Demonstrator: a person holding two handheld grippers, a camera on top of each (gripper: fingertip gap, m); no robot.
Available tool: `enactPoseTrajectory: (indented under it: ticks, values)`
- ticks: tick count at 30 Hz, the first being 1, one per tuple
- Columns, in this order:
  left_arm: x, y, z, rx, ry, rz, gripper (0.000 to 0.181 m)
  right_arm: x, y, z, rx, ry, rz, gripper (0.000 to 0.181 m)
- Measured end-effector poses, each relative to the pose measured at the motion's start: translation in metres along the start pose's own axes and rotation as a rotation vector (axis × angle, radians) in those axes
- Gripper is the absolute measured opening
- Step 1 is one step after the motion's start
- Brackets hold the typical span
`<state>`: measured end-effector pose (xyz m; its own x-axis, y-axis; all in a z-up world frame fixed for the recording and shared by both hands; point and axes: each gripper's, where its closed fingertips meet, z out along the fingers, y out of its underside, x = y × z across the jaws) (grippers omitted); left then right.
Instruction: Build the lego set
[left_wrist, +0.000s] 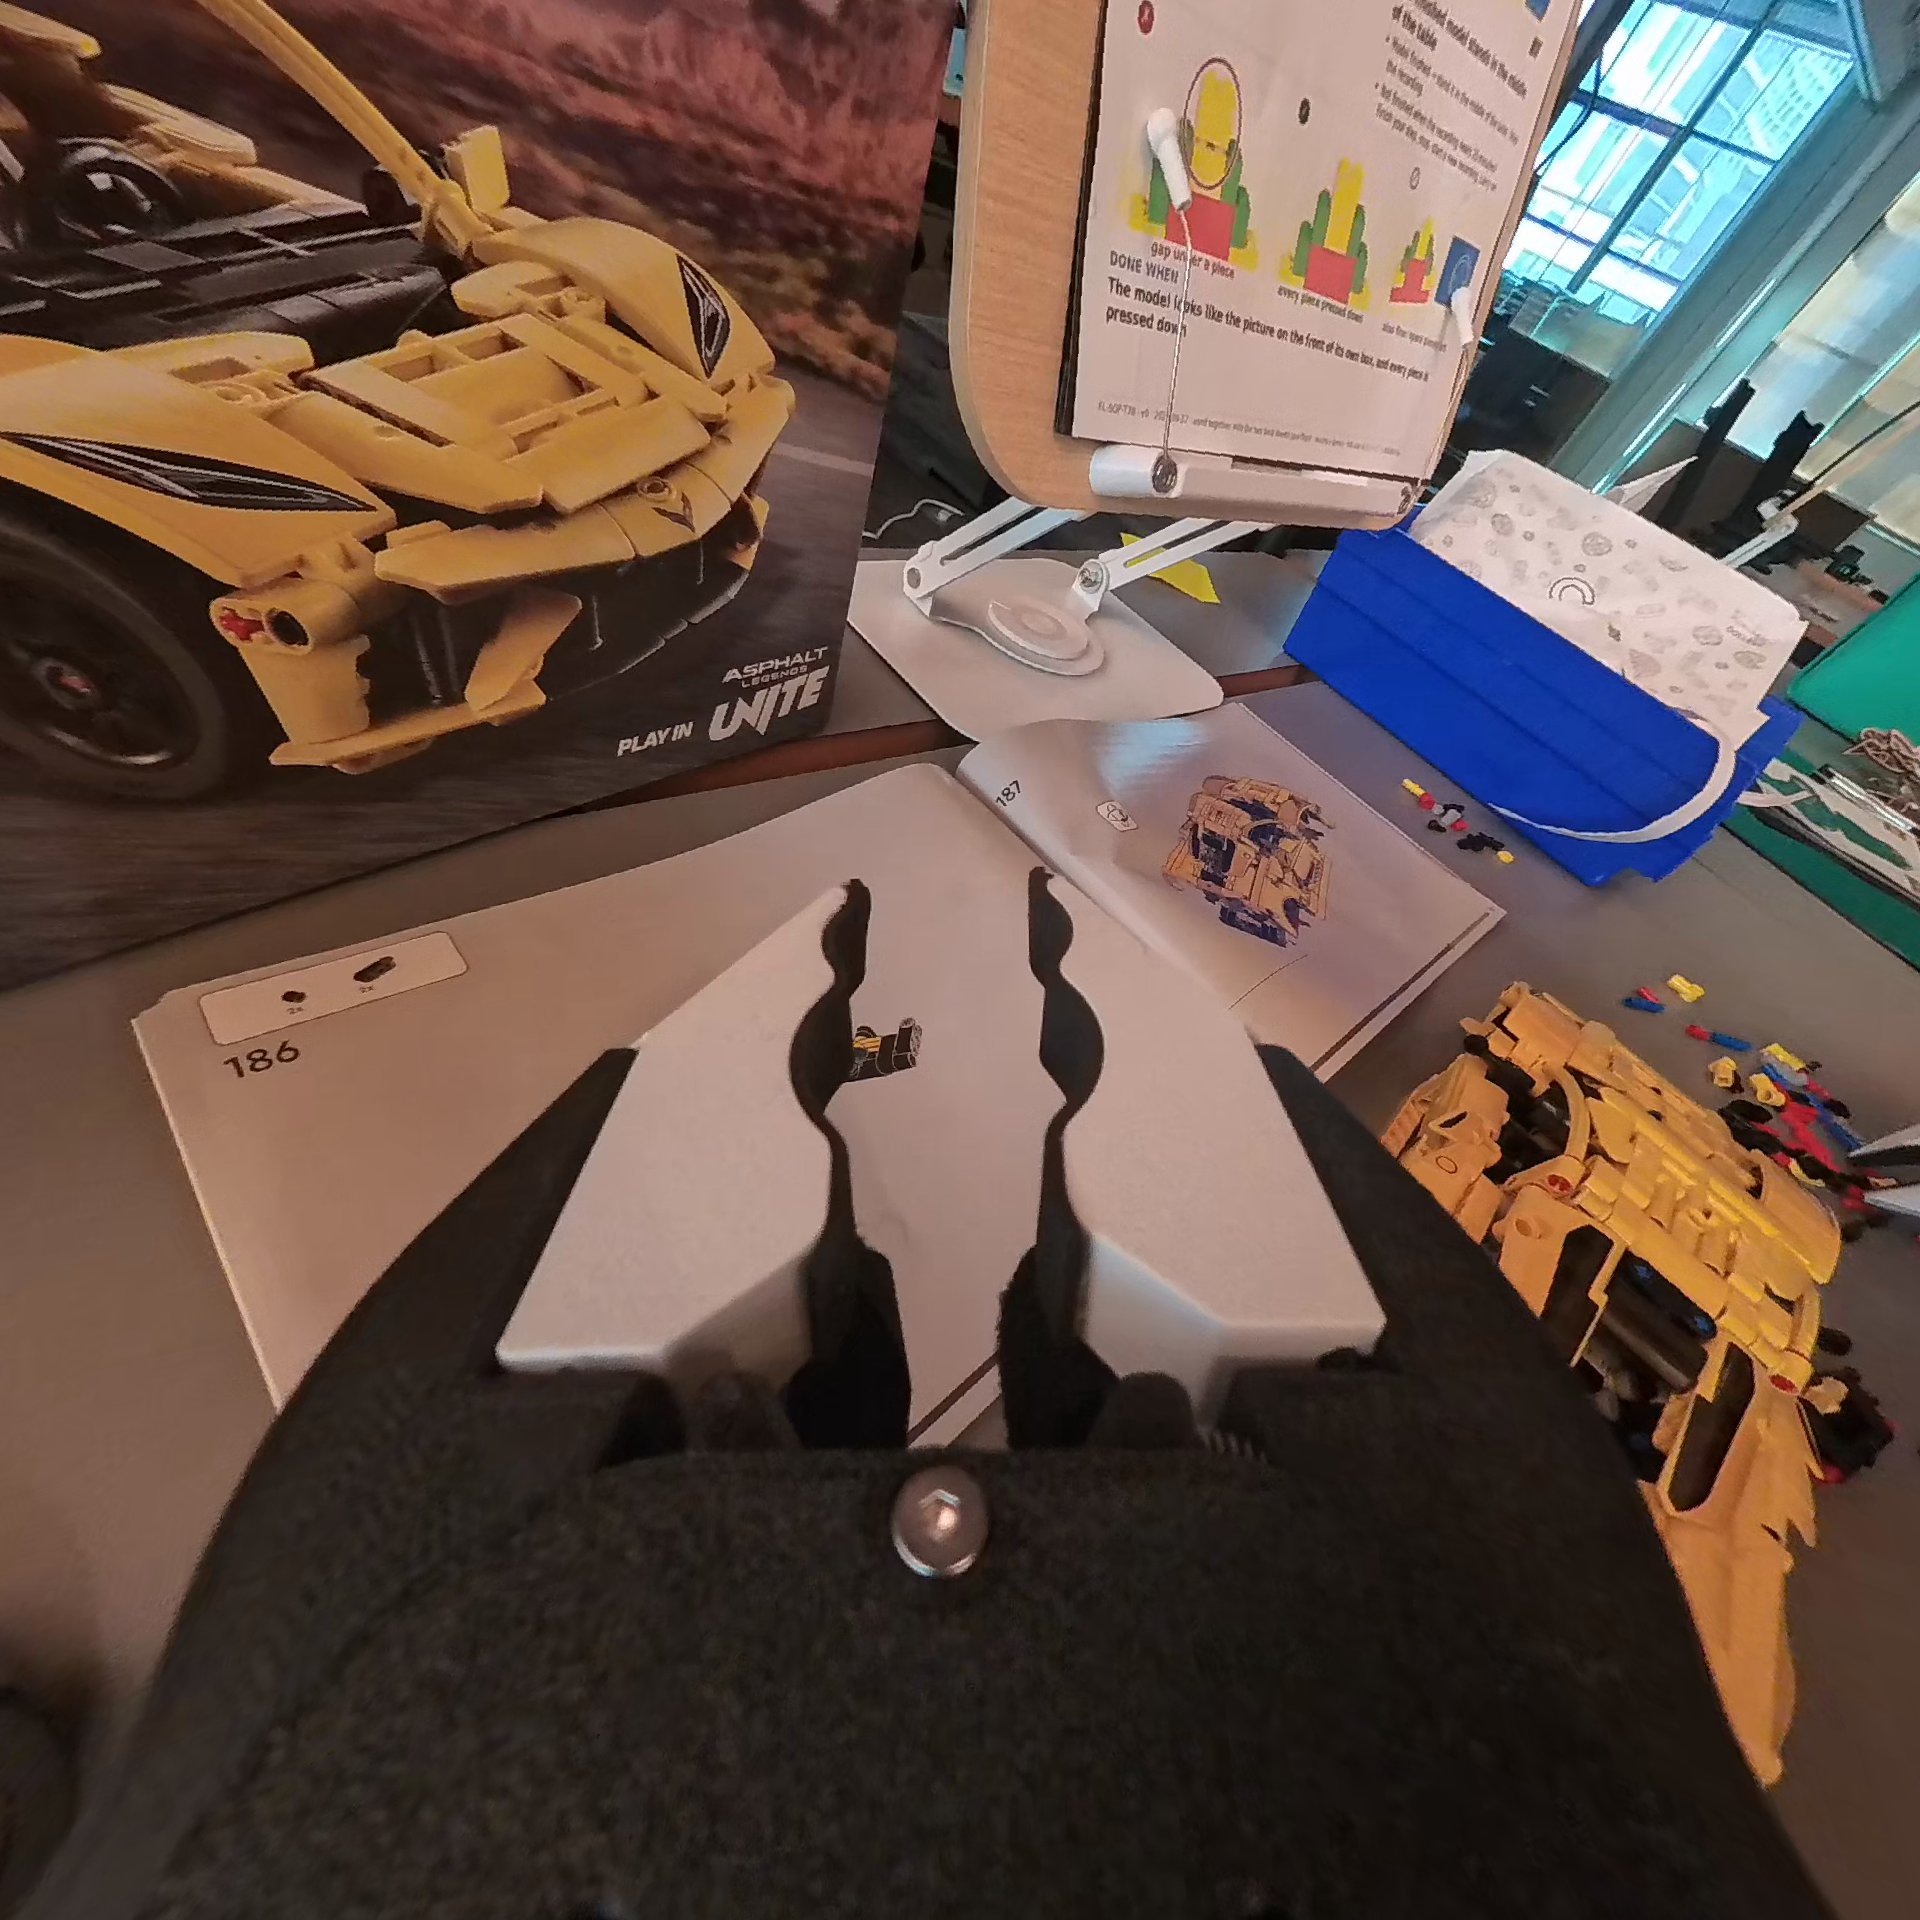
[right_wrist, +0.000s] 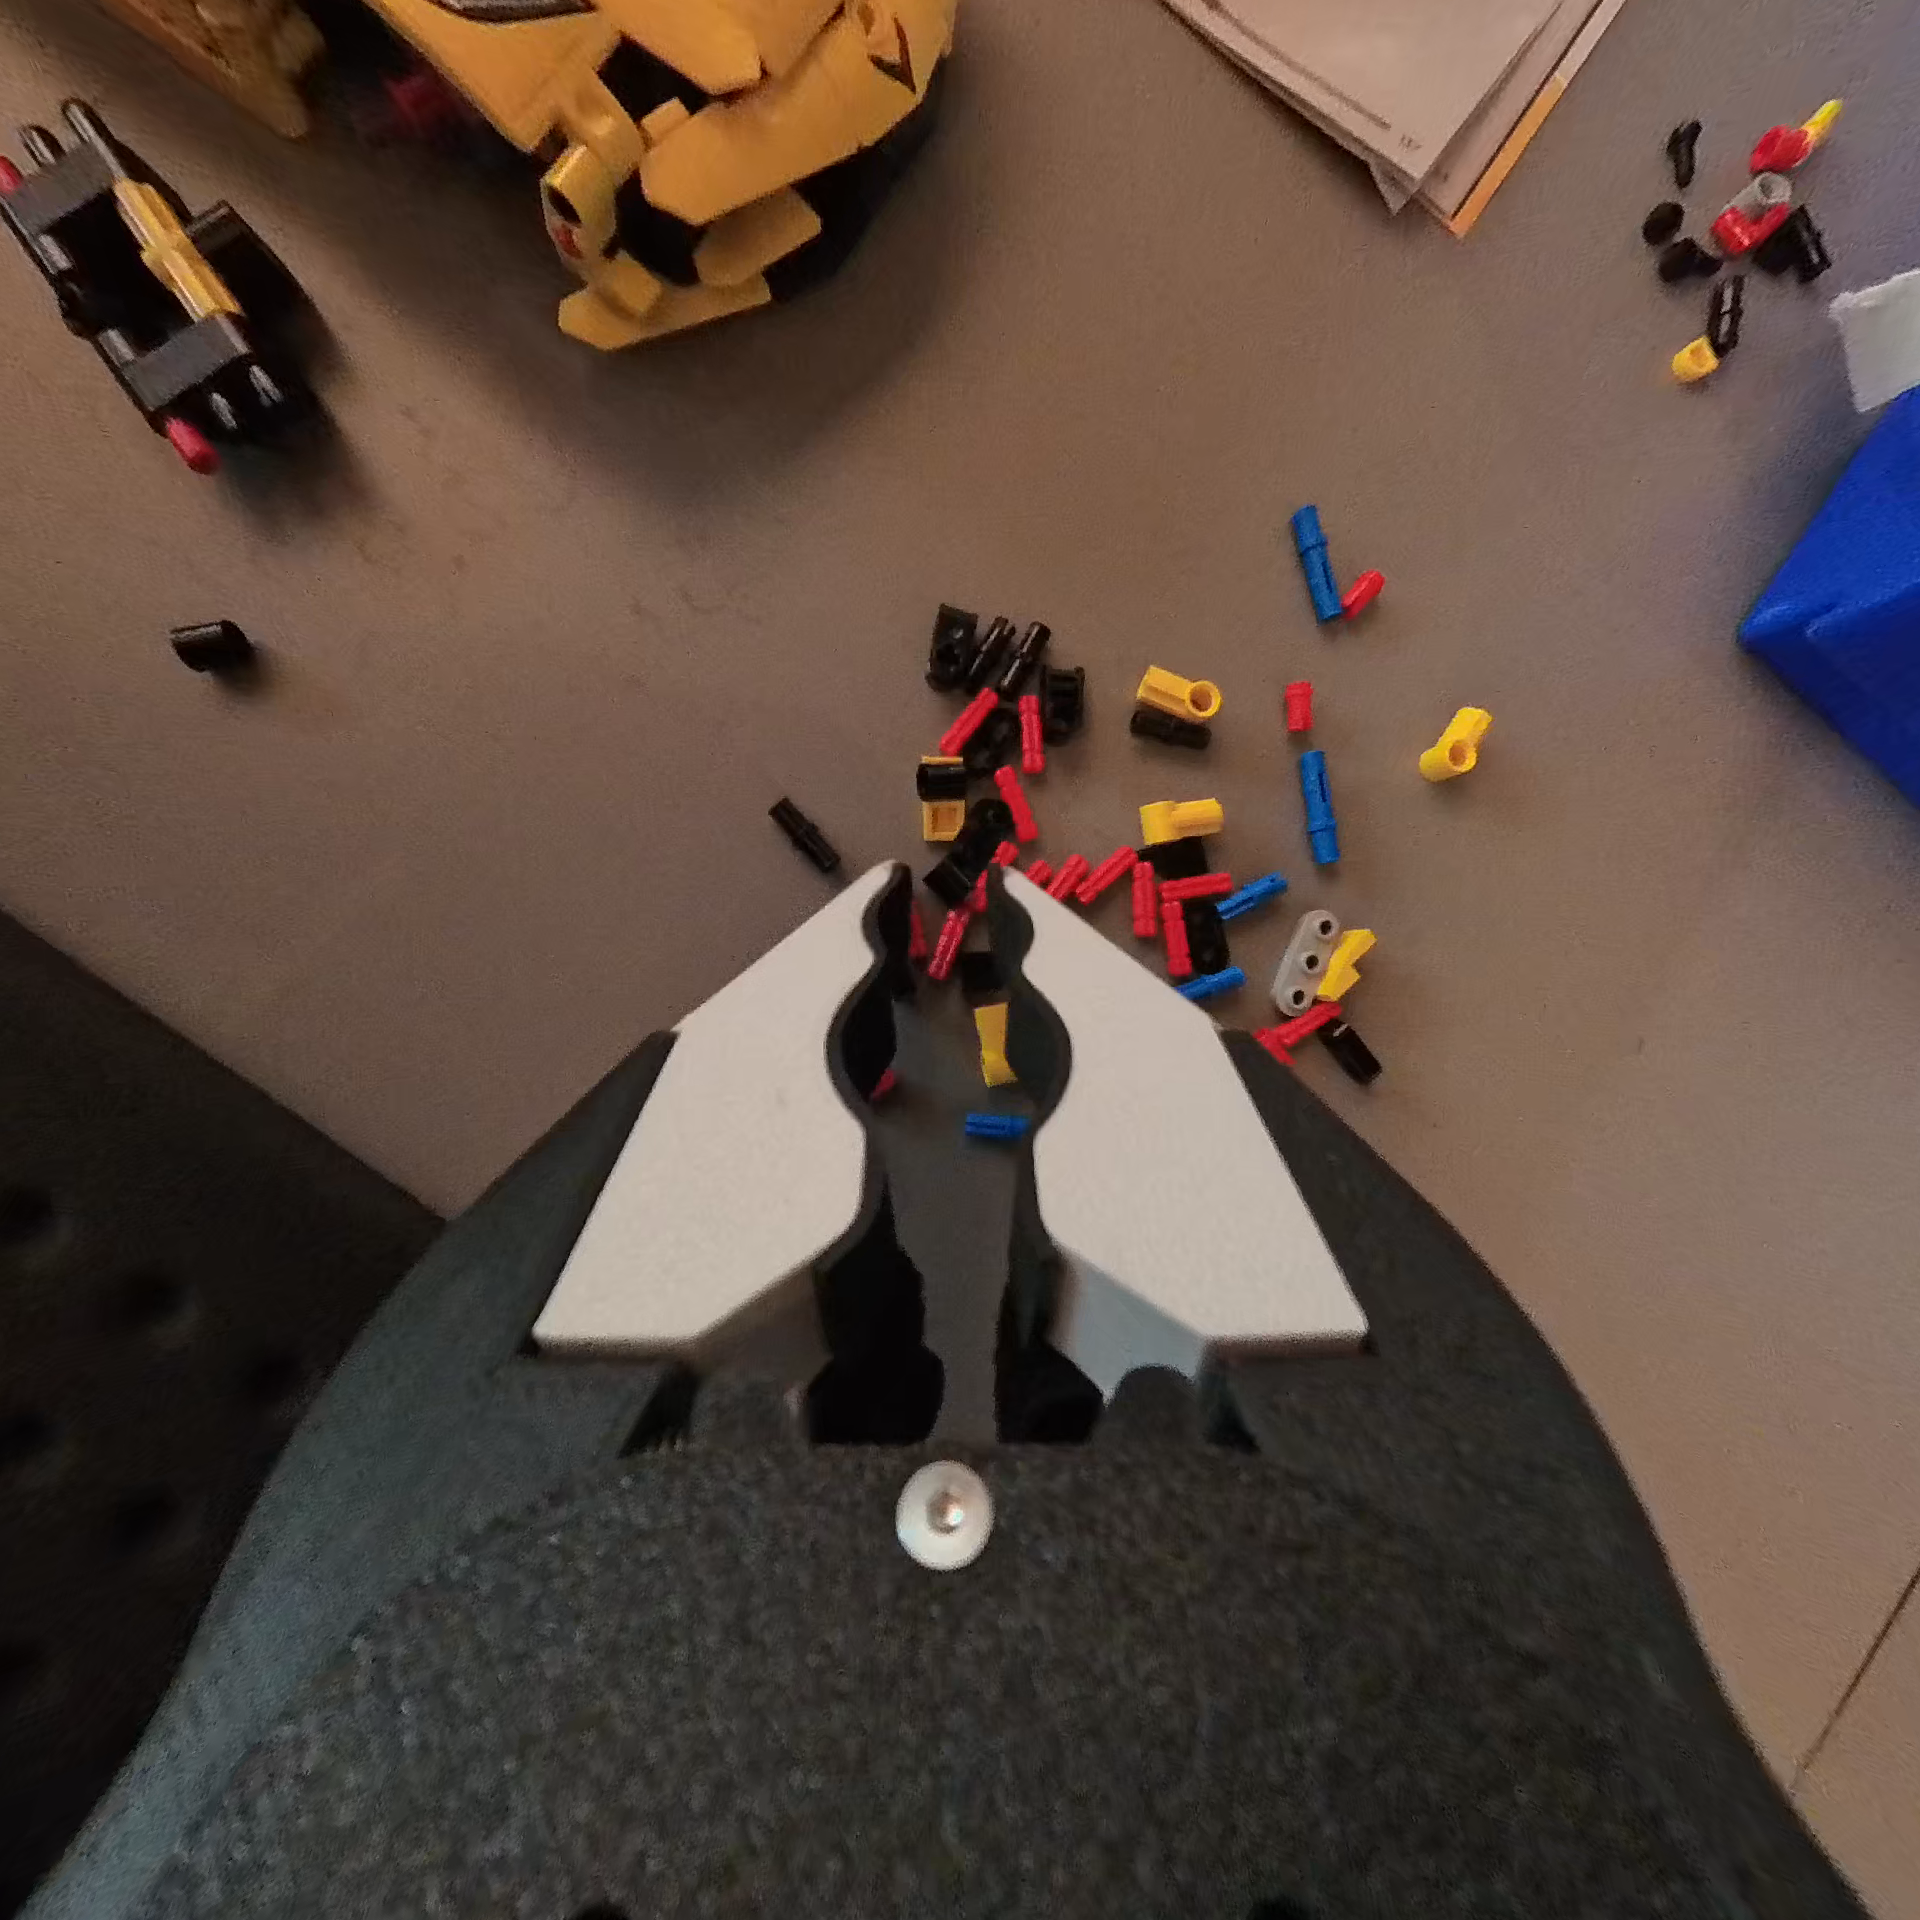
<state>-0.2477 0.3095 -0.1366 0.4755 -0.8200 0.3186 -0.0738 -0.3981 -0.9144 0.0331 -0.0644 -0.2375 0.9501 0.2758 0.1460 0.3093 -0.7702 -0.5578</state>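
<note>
1. My left gripper (left_wrist: 948, 894) hovers over the open instruction booklet (left_wrist: 665, 997) on the grey table (left_wrist: 94, 1195). Its jaws stand apart and hold nothing.
2. The half-built yellow car model (left_wrist: 1621, 1247) lies just right of the booklet, with the set's box (left_wrist: 416, 416) standing behind.
3. My right gripper (right_wrist: 948, 883) points down into a pile of loose pins and connectors (right_wrist: 1101, 831): red, blue, black and yellow.
4. Its jaws are nearly together. A black piece (right_wrist: 961, 857) sits at the tips, but I cannot tell whether it is gripped.
5. A small black subassembly (right_wrist: 156, 281) rests well apart, beside the car model.
6. A blue bin (left_wrist: 1507, 665) sits at the far right.
</note>
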Motion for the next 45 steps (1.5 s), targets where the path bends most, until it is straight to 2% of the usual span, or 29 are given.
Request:
enactPoseTrajectory:
  ticks: [11,14,17,21,23,25,28,37,42,45]
  values:
    - [-0.001,-0.001,-0.002,0.005,-0.002,-0.002,0.030,0.001,0.002,0.003,-0.036,0.013,-0.035,0.008]
    - [0.000,-0.001,-0.001,0.003,-0.001,0.002,0.030,-0.004,-0.009,-0.003,0.000,-0.002,-0.049,0.008]
    - [0.000,-0.001,-0.001,0.002,-0.003,0.004,0.030,-0.032,-0.031,-0.012,0.060,-0.115,-0.086,0.008]
    - [0.000,-0.002,-0.002,0.003,-0.004,0.002,0.030,-0.102,-0.042,-0.017,0.067,-0.410,-0.141,0.009]
    - [0.000,-0.002,-0.002,0.001,-0.004,0.006,0.030,-0.124,-0.041,-0.014,0.066,-0.451,-0.185,0.009]
    - [-0.001,-0.001,-0.002,-0.003,-0.009,0.012,0.030,-0.131,-0.033,-0.007,0.040,-0.421,-0.258,0.008]
    - [-0.005,0.002,-0.002,-0.017,-0.028,0.021,0.030,-0.134,-0.024,-0.002,0.020,-0.393,-0.303,0.008]
    - [-0.020,0.006,-0.009,-0.055,-0.109,0.062,0.030,-0.131,-0.020,-0.001,-0.005,-0.406,-0.259,0.010]
    - [-0.026,0.009,-0.010,-0.081,-0.145,0.088,0.030,-0.129,-0.021,-0.002,0.004,-0.407,-0.235,0.024]
    - [-0.027,0.010,-0.011,-0.086,-0.153,0.096,0.030,-0.115,-0.031,-0.010,0.063,-0.371,-0.203,0.026]
